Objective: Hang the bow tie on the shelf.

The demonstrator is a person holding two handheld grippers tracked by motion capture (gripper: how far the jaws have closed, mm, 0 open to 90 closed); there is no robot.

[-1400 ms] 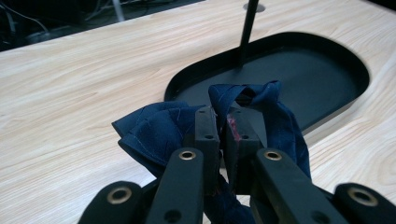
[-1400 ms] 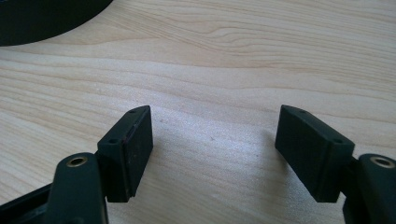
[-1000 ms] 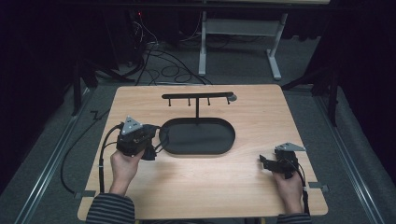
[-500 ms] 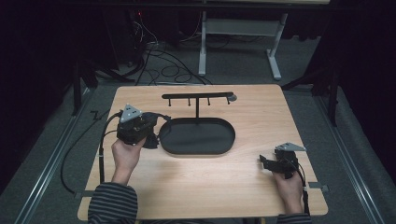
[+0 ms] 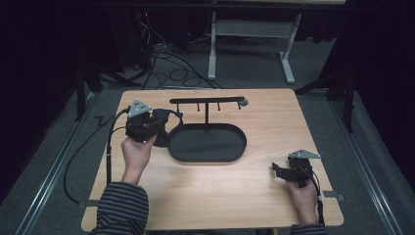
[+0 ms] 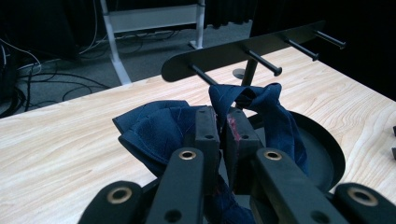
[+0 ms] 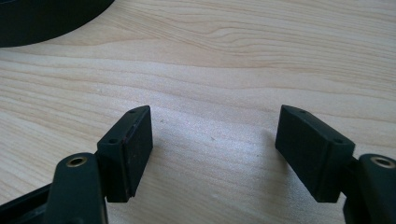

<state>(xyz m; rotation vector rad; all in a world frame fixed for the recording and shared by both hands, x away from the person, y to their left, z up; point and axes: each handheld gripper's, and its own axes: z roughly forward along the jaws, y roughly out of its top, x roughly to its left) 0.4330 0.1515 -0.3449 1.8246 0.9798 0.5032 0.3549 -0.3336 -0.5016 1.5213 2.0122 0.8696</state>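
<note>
Right gripper [image 5: 277, 170]: low over the near right part of the wooden table [image 5: 274, 122], held in the person's right hand [image 5: 302, 197]; in the right gripper view its jaws stand wide apart above bare wood, nothing between them.
Left gripper [image 6: 224, 126]: lifted at the table's left side in the left hand [image 5: 138, 151], jaws pressed together and pinching a dark blue cloth [image 6: 159, 130].
Blue cloth: bunched around the jaws, one fold spilling left, another rising over the right jaw; it hangs clear of the tabletop, just left of the tray.
Black oval tray [image 5: 235, 154]: mid-table, beside the held cloth, on the stand's foot.
Peg rack [image 5: 205, 101]: a black bar on a post behind the tray; in the left gripper view its pegs [image 6: 264, 63] jut out just beyond the cloth.
</note>
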